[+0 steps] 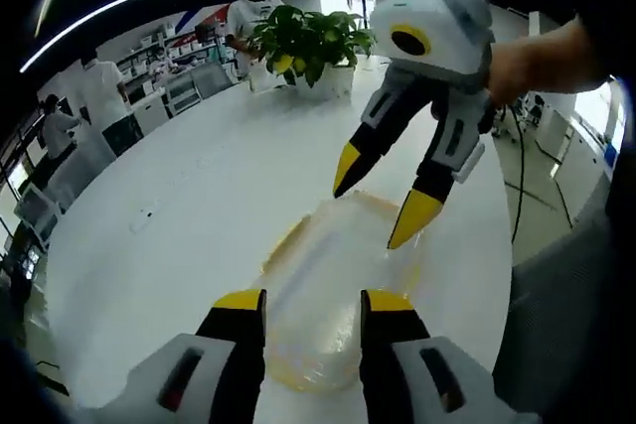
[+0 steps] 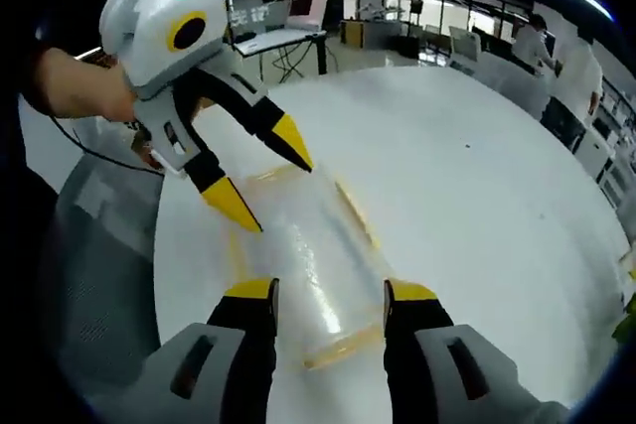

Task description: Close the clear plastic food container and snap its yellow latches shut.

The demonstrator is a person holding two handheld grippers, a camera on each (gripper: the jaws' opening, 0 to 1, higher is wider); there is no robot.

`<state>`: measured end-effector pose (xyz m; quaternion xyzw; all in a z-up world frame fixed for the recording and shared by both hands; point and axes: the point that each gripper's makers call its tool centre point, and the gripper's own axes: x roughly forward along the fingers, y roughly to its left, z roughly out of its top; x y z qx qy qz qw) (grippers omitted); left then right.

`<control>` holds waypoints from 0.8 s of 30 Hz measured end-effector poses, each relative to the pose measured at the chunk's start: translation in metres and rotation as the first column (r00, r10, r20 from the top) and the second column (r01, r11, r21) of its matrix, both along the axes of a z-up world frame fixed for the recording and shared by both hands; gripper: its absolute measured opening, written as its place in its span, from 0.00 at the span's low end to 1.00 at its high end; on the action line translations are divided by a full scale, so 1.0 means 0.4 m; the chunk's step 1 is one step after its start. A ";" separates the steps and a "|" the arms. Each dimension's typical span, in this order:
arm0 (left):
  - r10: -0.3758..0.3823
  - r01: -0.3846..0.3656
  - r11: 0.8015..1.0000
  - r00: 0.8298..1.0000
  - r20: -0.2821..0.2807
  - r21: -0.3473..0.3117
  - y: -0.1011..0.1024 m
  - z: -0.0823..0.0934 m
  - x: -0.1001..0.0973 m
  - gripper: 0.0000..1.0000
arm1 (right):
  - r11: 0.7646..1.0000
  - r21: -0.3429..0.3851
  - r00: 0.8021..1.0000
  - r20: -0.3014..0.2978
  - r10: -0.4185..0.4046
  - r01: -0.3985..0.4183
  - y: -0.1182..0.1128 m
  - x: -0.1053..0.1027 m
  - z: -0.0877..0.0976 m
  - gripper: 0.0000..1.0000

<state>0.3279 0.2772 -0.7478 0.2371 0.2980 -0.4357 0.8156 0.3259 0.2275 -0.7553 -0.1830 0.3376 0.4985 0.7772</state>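
Clear plastic food container [image 1: 328, 285] lying flat on white worktop [image 1: 179, 206], yellow latches [image 2: 355, 211] along its edges; contents not discernible. Left gripper [image 1: 312, 303] fingers spread wide at near end, gripping nothing. Right gripper [image 2: 329, 297] fingers likewise apart and empty at opposite end.

No readable text, labels, brands, numbers or signs in the left gripper view or the right gripper view. Red-and-blue marking on the far wall in the left gripper view too blurred to read.
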 end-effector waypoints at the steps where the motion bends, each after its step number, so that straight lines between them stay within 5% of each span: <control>1: -0.016 0.016 1.000 1.000 -0.004 0.016 -0.005 -0.006 -0.002 0.30 | 1.000 0.011 1.000 -0.007 0.002 -0.002 0.008 0.005 0.001 0.40; 11: -0.068 0.068 0.997 0.998 -0.008 0.025 -0.026 -0.007 -0.016 0.28 | 0.994 0.068 0.996 -0.039 0.083 -0.080 0.067 -0.008 0.008 0.41; 24: -0.090 0.090 0.996 0.996 -0.006 0.014 -0.035 -0.005 -0.055 0.30 | 0.992 0.047 0.992 -0.034 0.120 -0.118 0.087 0.004 0.007 0.40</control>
